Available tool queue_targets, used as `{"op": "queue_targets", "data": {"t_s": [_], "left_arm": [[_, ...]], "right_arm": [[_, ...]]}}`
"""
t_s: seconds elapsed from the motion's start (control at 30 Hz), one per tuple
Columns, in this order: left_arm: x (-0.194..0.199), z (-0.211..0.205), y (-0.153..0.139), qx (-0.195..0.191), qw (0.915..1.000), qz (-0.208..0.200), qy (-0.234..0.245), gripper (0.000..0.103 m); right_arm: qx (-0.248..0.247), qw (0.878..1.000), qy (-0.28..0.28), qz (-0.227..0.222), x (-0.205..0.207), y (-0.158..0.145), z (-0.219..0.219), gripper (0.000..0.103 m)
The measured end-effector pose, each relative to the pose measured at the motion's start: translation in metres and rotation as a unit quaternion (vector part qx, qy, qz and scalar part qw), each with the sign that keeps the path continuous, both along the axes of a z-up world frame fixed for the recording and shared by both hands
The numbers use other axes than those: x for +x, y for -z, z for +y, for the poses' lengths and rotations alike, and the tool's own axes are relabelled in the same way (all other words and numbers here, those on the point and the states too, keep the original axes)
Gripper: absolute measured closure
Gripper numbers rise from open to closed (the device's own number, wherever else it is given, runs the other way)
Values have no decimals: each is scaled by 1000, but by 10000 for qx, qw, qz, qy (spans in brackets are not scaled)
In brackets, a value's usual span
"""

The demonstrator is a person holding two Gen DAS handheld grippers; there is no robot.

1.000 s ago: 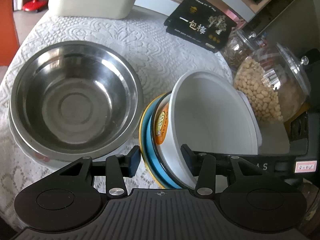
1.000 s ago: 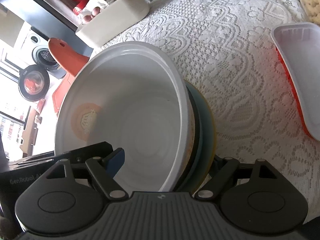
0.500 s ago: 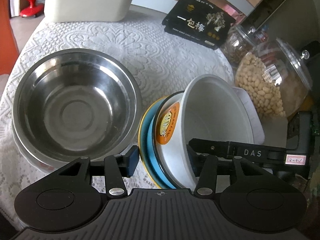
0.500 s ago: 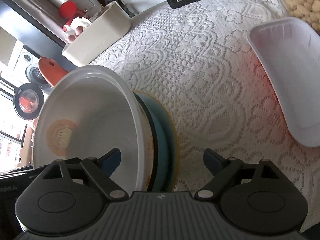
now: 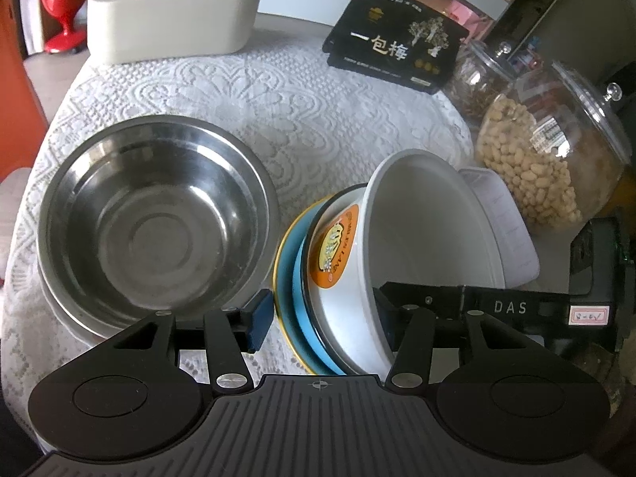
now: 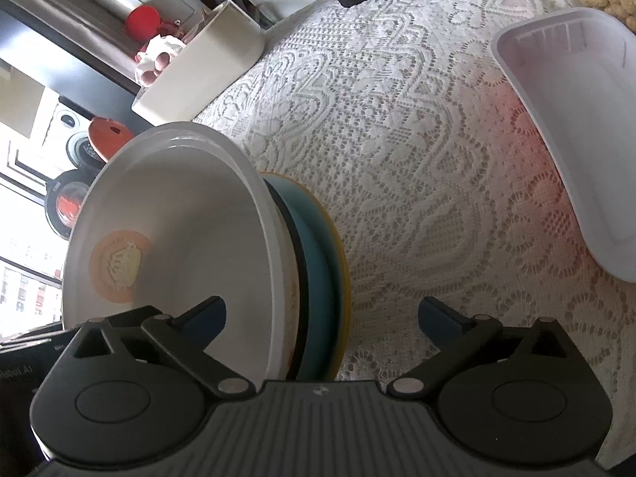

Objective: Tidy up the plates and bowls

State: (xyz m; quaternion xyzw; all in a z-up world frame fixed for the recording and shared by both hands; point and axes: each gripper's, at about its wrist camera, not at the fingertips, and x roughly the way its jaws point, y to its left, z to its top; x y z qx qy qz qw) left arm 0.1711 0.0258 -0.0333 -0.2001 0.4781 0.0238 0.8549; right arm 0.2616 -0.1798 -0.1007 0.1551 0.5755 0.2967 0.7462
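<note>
Bowl stack tilted on edge btw both grippers
White bowl (image 5: 429, 230) + blue plate (image 6: 322, 274) lean on worktop (image 6: 417, 139); left gripper (image 5: 324, 318) fingers spread round them, not pinching; right gripper (image 6: 322, 314) fingers opening wide, clear of stack.

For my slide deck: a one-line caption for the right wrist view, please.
Right gripper opening its fingers around a tilted white bowl nested on blue plates, on a lace tablecloth.

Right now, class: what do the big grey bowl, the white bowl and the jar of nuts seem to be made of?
Big grey bowl: probably stainless steel, brushed and shiny; it mirrors light in rings.
White bowl: likely thin plastic or coated paper, matte; the orange label shows through its wall.
Jar: clear glass or plastic, glossy; the nuts show through.
</note>
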Motion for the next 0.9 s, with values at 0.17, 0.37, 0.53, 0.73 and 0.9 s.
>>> {"op": "queue_targets", "data": {"t_s": [0.17,0.37,0.53,0.73,0.9], "left_arm": [[3,4,1,-58,10000,-3,1,48],[6,17,5,-418,9991,35,-53,47],[11,21,8,-585,9982,122,-65,47],[12,20,9,-594,9981,173,-76,47],[9,15,9,-592,9980,204,-35,47]], "right_arm": [[-55,9999,-74,-104,-1,-2,3,2],[69,9996,-182,-215,-1,-3,3,26],[143,9986,-449,-243,-3,-9,10,28],[106,9969,-724,-276,-6,-17,19,25],[160,9975,-671,-175,-6,-20,12,25]]}}
